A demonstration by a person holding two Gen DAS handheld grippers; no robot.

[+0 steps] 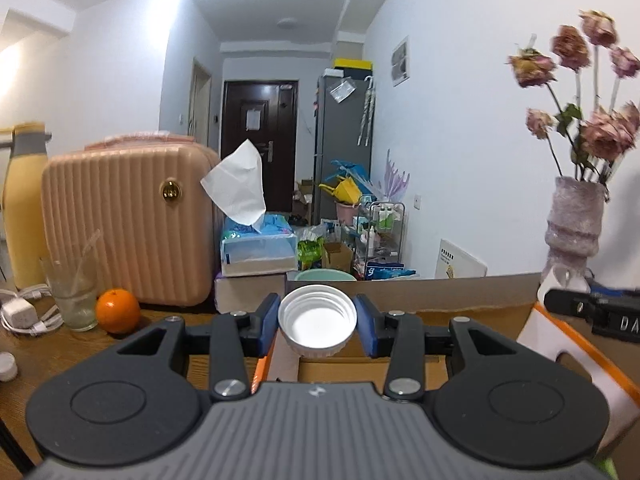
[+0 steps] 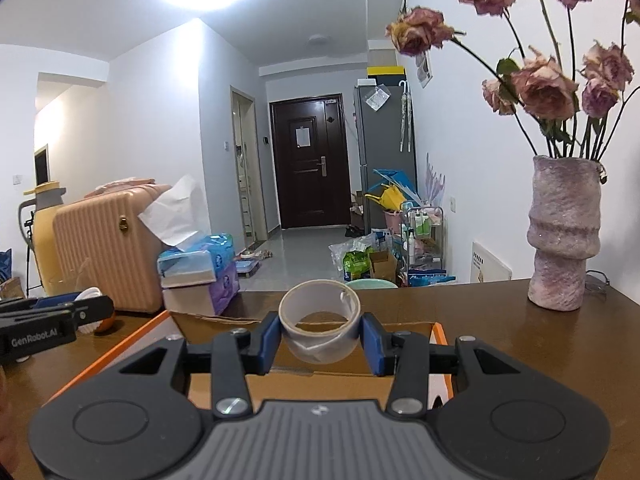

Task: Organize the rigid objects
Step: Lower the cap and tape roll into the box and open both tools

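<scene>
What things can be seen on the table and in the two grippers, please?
bottle cap: one, white, between left gripper fingers
tape roll: one, clear, between right gripper fingers
cardboard box: one, brown with orange flaps, open below both grippers
orange: one, orange, table left
glass: one, clear, beside orange
suitcase: one, peach, behind glass
tissue box: one, blue, right of suitcase
vase: one, pink, dried roses, table right
left gripper: black, blue fingers
right gripper: same
</scene>
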